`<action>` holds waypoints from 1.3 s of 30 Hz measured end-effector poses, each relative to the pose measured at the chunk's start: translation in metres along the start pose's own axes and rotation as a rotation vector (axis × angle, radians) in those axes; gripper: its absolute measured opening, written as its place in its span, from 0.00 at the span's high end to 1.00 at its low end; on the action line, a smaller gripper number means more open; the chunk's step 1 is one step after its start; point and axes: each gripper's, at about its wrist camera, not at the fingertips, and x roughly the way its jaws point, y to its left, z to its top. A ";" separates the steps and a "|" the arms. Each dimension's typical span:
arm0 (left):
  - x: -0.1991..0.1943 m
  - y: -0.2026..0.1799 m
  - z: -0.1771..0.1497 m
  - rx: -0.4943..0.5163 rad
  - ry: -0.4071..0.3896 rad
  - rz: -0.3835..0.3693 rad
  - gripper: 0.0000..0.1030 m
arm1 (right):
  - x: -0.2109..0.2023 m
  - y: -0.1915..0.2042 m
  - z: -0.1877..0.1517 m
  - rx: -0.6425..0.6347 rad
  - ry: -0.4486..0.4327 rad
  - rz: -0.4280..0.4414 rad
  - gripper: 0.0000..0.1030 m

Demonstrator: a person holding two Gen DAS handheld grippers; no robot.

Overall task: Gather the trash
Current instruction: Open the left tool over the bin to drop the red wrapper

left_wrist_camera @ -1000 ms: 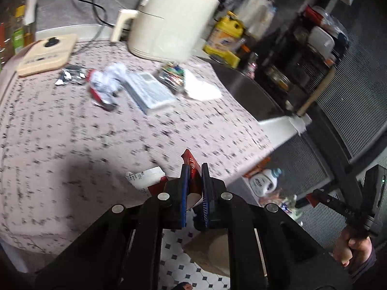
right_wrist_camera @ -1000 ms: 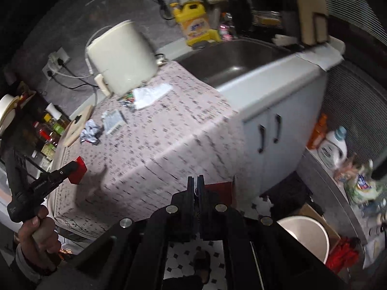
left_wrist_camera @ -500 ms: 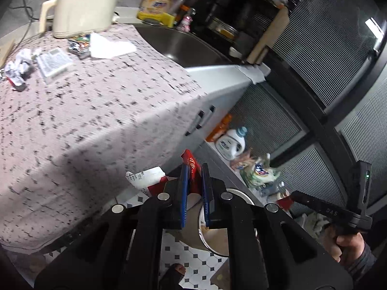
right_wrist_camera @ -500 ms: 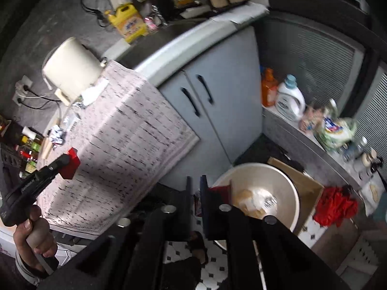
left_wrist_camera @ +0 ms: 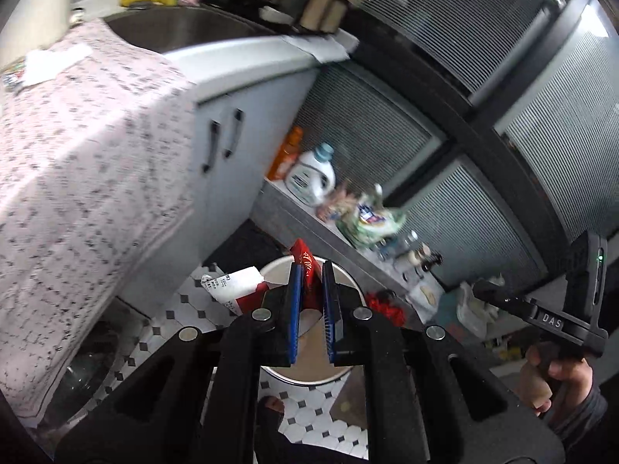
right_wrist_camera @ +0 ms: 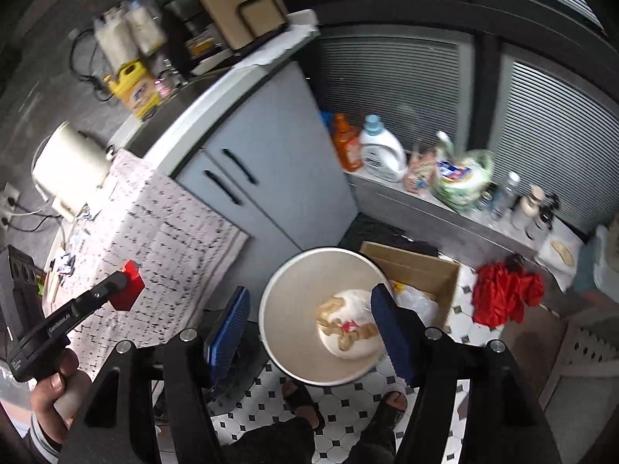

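Observation:
My left gripper [left_wrist_camera: 310, 266] is shut on a red and white wrapper [left_wrist_camera: 232, 288], whose red tip sticks up between the blue pads, over the round white bin [left_wrist_camera: 348, 276] on the floor. In the right wrist view, my right gripper [right_wrist_camera: 309, 293] hangs above the bin [right_wrist_camera: 271, 297]. Its jaws are opening, with nothing between them. A white bag with tan and red scraps [right_wrist_camera: 348, 326] lies in the bin. The left gripper [right_wrist_camera: 127, 286] shows at the left edge with its red wrapper, held by a hand [right_wrist_camera: 58, 384].
A table with a patterned cloth [right_wrist_camera: 162, 239] and a grey cabinet [right_wrist_camera: 271, 178] stand left of the bin. A cardboard box [right_wrist_camera: 421, 270] and a red cloth [right_wrist_camera: 503, 294] lie to its right. Detergent bottles [right_wrist_camera: 379, 150] line a ledge. Feet [right_wrist_camera: 301, 398] stand on the tiled floor.
Both grippers swung from the table over to the bin on the floor. The right jaws went from shut to wide apart, and the red scrap between them is gone. The left stays shut on its wrapper.

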 end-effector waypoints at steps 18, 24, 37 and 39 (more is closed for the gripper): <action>0.097 -0.082 -0.023 0.116 0.233 -0.176 0.82 | -0.052 -0.058 -0.044 0.130 -0.043 -0.139 0.35; 0.087 -0.076 -0.017 0.108 0.190 -0.163 0.52 | -0.055 -0.062 -0.046 0.148 -0.051 -0.135 0.35; 0.000 -0.009 0.011 -0.001 -0.016 0.005 0.20 | -0.023 0.006 -0.019 0.015 -0.055 0.003 0.22; -0.015 0.004 0.014 -0.022 -0.046 0.033 0.17 | -0.016 0.022 -0.014 -0.014 -0.055 0.020 0.21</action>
